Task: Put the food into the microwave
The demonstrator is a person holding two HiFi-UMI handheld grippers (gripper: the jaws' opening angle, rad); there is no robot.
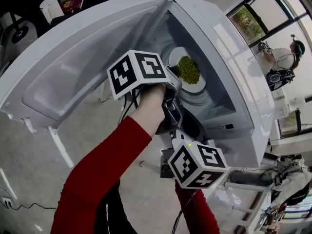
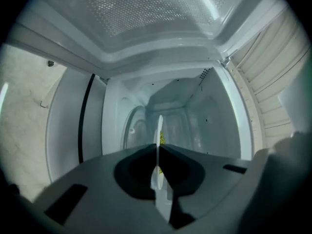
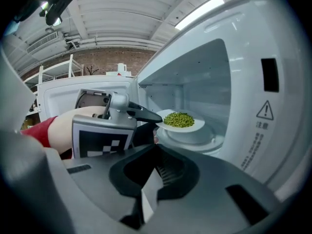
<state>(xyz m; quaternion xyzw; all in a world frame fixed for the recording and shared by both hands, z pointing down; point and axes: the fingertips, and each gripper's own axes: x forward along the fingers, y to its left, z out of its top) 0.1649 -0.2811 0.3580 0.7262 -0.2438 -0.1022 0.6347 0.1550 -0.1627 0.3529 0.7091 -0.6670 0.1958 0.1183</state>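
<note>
The white microwave (image 1: 234,77) stands with its door (image 1: 73,67) swung wide. My left gripper (image 1: 176,82) reaches into the cavity, shut on the rim of a white plate (image 1: 199,87) heaped with green food (image 1: 188,69). In the right gripper view the plate (image 3: 195,127) and its food (image 3: 179,119) hang just over the glass turntable (image 3: 195,139), held at the near edge by the left gripper (image 3: 157,121). The left gripper view shows the plate (image 2: 159,128) edge-on between the jaws of the left gripper (image 2: 157,155). My right gripper (image 3: 148,194) stays outside, shut and empty, below the opening (image 1: 191,130).
The open door (image 3: 87,96) spreads to the left of my arms. A control panel side with a warning label (image 3: 263,113) flanks the opening on the right. A person (image 1: 282,62) stands further off at the right by windows. Bare floor (image 1: 29,169) lies below.
</note>
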